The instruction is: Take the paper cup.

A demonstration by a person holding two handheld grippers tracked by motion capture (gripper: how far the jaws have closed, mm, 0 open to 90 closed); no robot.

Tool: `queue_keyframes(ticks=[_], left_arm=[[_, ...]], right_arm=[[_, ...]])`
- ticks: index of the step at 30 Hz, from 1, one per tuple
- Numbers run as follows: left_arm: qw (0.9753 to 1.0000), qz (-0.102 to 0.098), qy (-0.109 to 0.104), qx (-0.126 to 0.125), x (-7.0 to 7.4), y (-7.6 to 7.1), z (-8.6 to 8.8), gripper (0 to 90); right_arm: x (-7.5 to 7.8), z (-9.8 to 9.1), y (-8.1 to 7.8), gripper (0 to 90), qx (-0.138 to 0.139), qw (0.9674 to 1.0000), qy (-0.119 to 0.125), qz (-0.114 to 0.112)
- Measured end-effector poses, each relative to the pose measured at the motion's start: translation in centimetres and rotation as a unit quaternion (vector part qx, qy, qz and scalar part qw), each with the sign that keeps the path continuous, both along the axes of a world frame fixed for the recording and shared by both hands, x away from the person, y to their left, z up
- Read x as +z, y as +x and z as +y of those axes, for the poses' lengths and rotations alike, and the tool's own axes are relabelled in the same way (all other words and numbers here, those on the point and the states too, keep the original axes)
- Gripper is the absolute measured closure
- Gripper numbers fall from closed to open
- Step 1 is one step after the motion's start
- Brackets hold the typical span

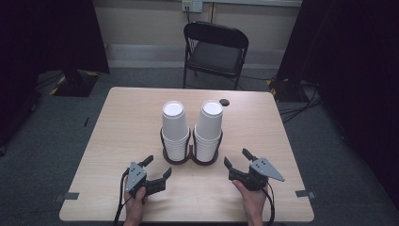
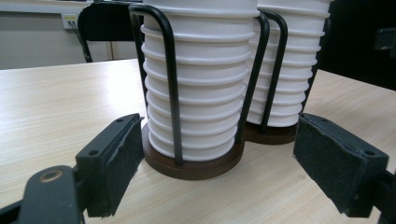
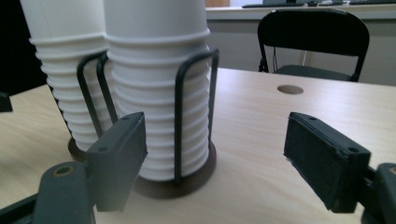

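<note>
Cup stacks: two stacks of white paper cups, left stack (image 1: pixel 174 127) and right stack (image 1: pixel 208 125), are seen upside down, side by side, mid-table.
Holder: both stacks are seated in a twin black wire holder (image 1: pixel 190 157) on round dark bases; the uprights are wrapped around the lower cups.
Hidden: stack tops are cut off in the left gripper view and the right gripper view; the number of cups cannot be told; the holder's far side is blocked by the cups.
Left gripper: the left gripper (image 1: pixel 156 168) is held by the left hand (image 1: pixel 136 202) near the front edge; jaws are spread wide, nothing is gripped. Its pads (image 2: pixel 116 161) are set short of the near base (image 2: pixel 194 163), not touching.
Right gripper: the right gripper (image 1: pixel 237 159) is held by the right hand (image 1: pixel 252 200); jaws are wide apart, nothing is held. The nearer stack (image 3: pixel 156 88) is framed off-centre toward its left pad (image 3: pixel 122 154).
Cut off: forearms are cropped by the bottom edge of the high view; cables are only partly seen.
Table: the light wood table (image 1: pixel 122 122) is bare either side of the holder; a small dark hole (image 1: pixel 224 102) is seen behind the right stack.
Edges: tape marks (image 1: pixel 71 196) are seen at the front corners; both grippers are kept inside the front edge.
Surroundings: a black folding chair (image 1: pixel 215 49) is set beyond the far edge, well apart from the table.
</note>
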State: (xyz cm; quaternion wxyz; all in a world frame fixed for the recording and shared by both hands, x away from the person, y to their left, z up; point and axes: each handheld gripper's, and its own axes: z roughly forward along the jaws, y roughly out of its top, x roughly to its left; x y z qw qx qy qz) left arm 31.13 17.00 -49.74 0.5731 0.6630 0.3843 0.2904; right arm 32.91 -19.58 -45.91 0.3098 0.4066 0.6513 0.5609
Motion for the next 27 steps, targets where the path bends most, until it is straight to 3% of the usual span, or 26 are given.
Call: queue_keyframes(ticks=[8,16,27], left_arm=[[1.0,0.002,0.001,-0.002,0.0,0.0,-0.1,16.0],[0.9999,0.004,0.002,-0.016,0.0,0.1,0.0,16.0],[0.9999,0.001,0.005,-0.009,0.0,0.0,-0.1,16.0]], right_arm=[[2.7,0.6,0.8,18.2,0.019,0.9994,0.015,-0.024],[4.6,1.2,1.7,17.7,0.043,0.9988,0.013,-0.018],[6.9,2.3,3.7,13.5,0.072,0.997,0.026,-0.014]])
